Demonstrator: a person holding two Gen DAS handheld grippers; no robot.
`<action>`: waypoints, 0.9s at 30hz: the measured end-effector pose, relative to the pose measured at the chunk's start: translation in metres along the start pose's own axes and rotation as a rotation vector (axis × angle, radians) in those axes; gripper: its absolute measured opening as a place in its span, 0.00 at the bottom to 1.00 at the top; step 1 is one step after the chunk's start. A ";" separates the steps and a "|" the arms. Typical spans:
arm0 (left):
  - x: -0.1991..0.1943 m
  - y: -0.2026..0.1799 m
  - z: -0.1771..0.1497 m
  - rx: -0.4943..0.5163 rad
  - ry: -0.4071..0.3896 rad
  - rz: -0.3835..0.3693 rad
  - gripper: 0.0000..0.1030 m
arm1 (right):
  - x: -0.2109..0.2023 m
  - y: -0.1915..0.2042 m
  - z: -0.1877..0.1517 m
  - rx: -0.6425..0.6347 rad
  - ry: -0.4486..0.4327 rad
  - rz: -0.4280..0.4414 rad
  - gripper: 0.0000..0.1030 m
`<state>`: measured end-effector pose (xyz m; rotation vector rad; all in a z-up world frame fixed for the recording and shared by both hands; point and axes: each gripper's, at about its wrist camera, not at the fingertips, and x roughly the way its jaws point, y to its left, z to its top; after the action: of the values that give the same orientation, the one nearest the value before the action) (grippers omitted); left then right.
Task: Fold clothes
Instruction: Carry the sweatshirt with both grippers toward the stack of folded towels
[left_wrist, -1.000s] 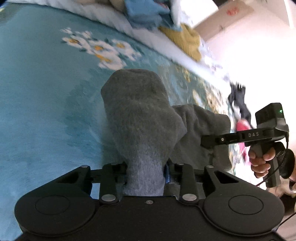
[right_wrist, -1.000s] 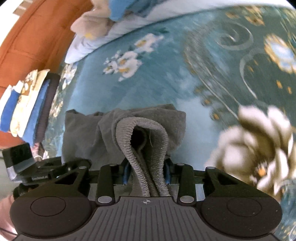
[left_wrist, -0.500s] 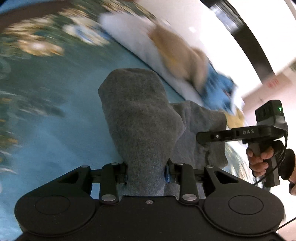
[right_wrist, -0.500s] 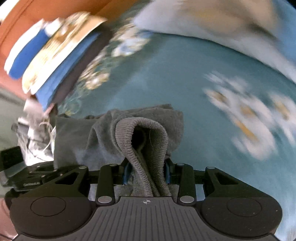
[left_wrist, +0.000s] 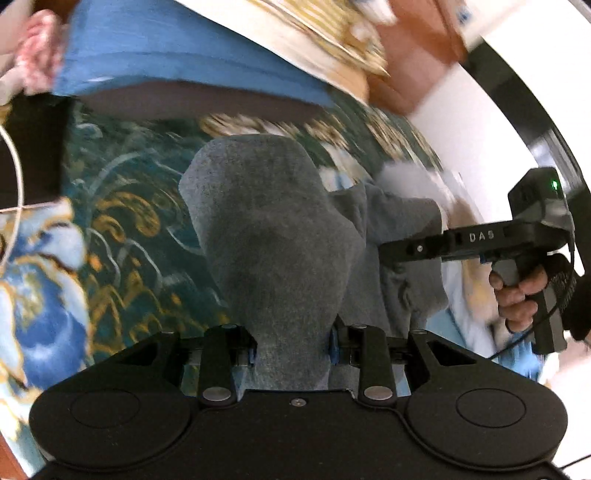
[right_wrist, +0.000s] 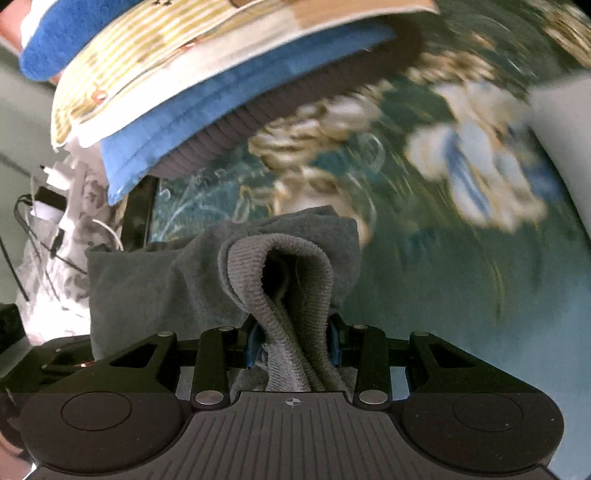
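A folded grey garment (left_wrist: 273, 236) hangs between both grippers above the teal floral bedspread (left_wrist: 129, 229). My left gripper (left_wrist: 293, 343) is shut on one bunched end of it; the cloth bulges up and hides the fingertips. My right gripper (right_wrist: 291, 343) is shut on the ribbed hem (right_wrist: 284, 288) of the same grey garment (right_wrist: 155, 280). In the left wrist view the right gripper (left_wrist: 391, 254) reaches in from the right, held by a hand (left_wrist: 517, 291), its tips buried in the cloth.
A stack of folded clothes (right_wrist: 207, 96), blue, striped cream and dark ribbed layers, lies just ahead on the bedspread (right_wrist: 461, 280); the same folded stack (left_wrist: 177, 62) fills the top of the left wrist view. White cables and a charger (right_wrist: 55, 206) lie at the left.
Both grippers have swung fast across the bed with the grey garment still held. The loose pile and daisies have left view; the folded stack now looms close ahead.
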<state>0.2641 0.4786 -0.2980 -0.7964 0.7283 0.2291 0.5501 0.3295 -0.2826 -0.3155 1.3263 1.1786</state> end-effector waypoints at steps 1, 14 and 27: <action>0.001 0.005 0.005 -0.019 -0.014 0.004 0.30 | 0.004 0.002 0.010 -0.017 0.006 -0.001 0.31; 0.030 0.040 0.042 -0.153 -0.126 0.023 0.30 | 0.056 -0.001 0.079 -0.090 0.048 -0.014 0.31; 0.061 0.051 0.051 -0.139 -0.070 0.099 0.41 | 0.091 -0.022 0.076 -0.061 0.069 -0.077 0.49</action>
<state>0.3126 0.5458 -0.3440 -0.8803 0.6923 0.3985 0.5936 0.4212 -0.3470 -0.4511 1.3286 1.1536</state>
